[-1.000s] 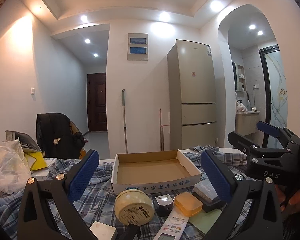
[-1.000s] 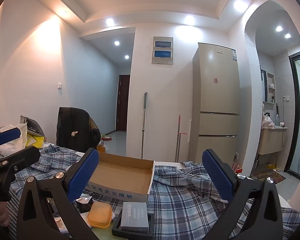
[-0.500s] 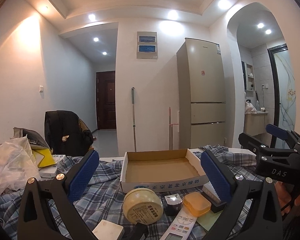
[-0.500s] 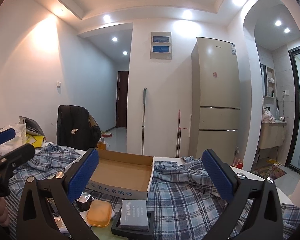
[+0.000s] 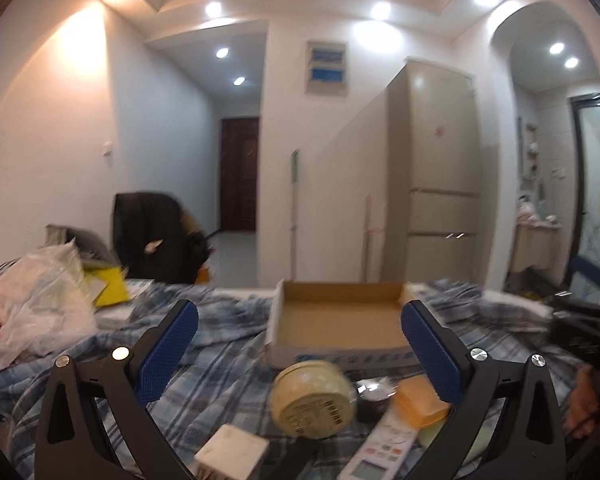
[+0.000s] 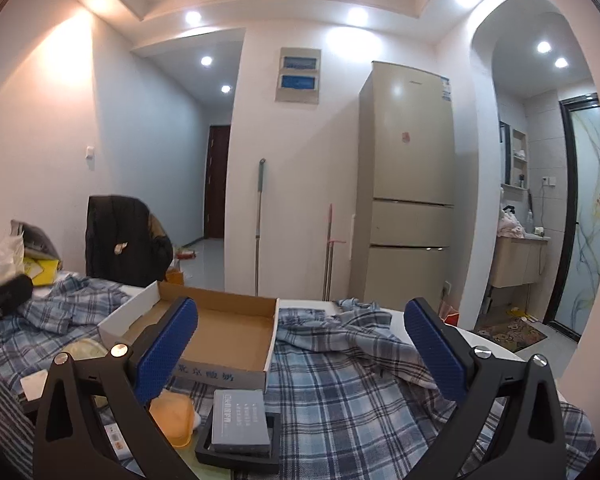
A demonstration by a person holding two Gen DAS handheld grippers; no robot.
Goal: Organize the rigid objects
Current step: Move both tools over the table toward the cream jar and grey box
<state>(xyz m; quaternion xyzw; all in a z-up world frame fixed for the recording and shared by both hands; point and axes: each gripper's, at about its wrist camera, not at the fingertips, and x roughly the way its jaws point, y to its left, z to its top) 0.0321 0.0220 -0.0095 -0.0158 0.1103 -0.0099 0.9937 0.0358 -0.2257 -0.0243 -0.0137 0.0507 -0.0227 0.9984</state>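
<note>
An empty shallow cardboard box (image 5: 340, 322) (image 6: 204, 332) lies on the plaid cloth. In front of it sit a round cream jar (image 5: 312, 398), a small dark item (image 5: 374, 394), an orange lidded container (image 5: 418, 402) (image 6: 172, 420), a white remote (image 5: 380, 452) and a white cube (image 5: 232, 456). A grey box on a black tray (image 6: 240, 424) rests to the right of the orange container. My left gripper (image 5: 300, 348) hovers open above the jar. My right gripper (image 6: 300, 348) hovers open above the grey box. Neither holds anything.
A white plastic bag (image 5: 32, 308) and yellow papers (image 5: 108, 288) crowd the table's left end. A dark jacket hangs on a chair (image 6: 120, 236) behind. A person's hand (image 5: 588, 404) holds the right gripper at the right edge. Rumpled plaid cloth (image 6: 360, 360) covers the right side.
Both cameras have swung left, so the box and objects shifted right in the left wrist view. The right gripper has come closer to the box and grey box. Both grippers stayed open.
</note>
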